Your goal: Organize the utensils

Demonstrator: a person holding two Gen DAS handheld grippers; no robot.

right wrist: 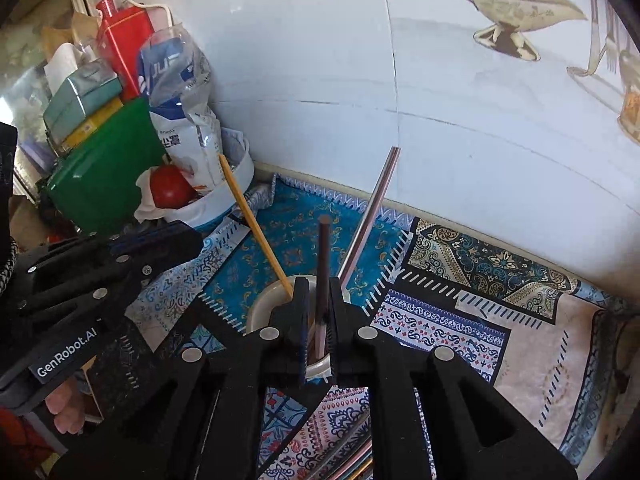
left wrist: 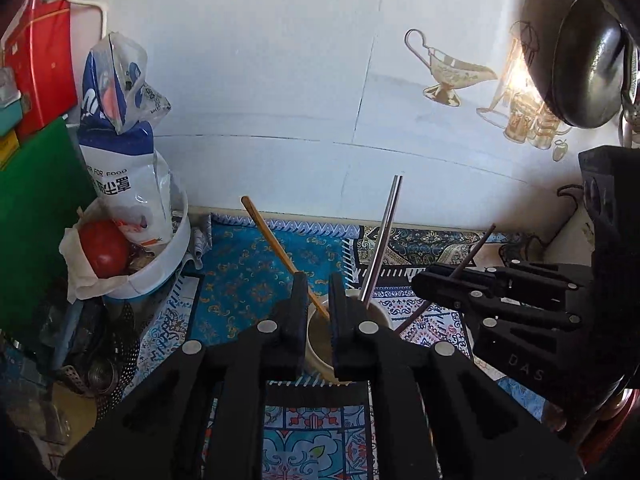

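A white cup [left wrist: 316,348] [right wrist: 260,300] stands on the patterned cloth, just beyond both grippers. A wooden chopstick [left wrist: 272,236] [right wrist: 248,216] and a pair of metal chopsticks [left wrist: 384,232] [right wrist: 372,216] lean in it. My left gripper [left wrist: 318,284] [right wrist: 188,240] hovers over the cup's near rim, narrowly open, with nothing pressed between its pads. My right gripper [right wrist: 319,284] [left wrist: 424,280] comes in from the right. A dark chopstick [right wrist: 323,256] [left wrist: 476,248] stands between its slightly parted jaws, its lower end down in the cup.
A white bowl [left wrist: 168,268] holding a tomato and a plastic bag sits at the back left beside a green box [left wrist: 36,200]. A dark pan [left wrist: 588,60] hangs at the upper right. More chopsticks [right wrist: 352,460] lie on the cloth near me. The tiled wall is close behind.
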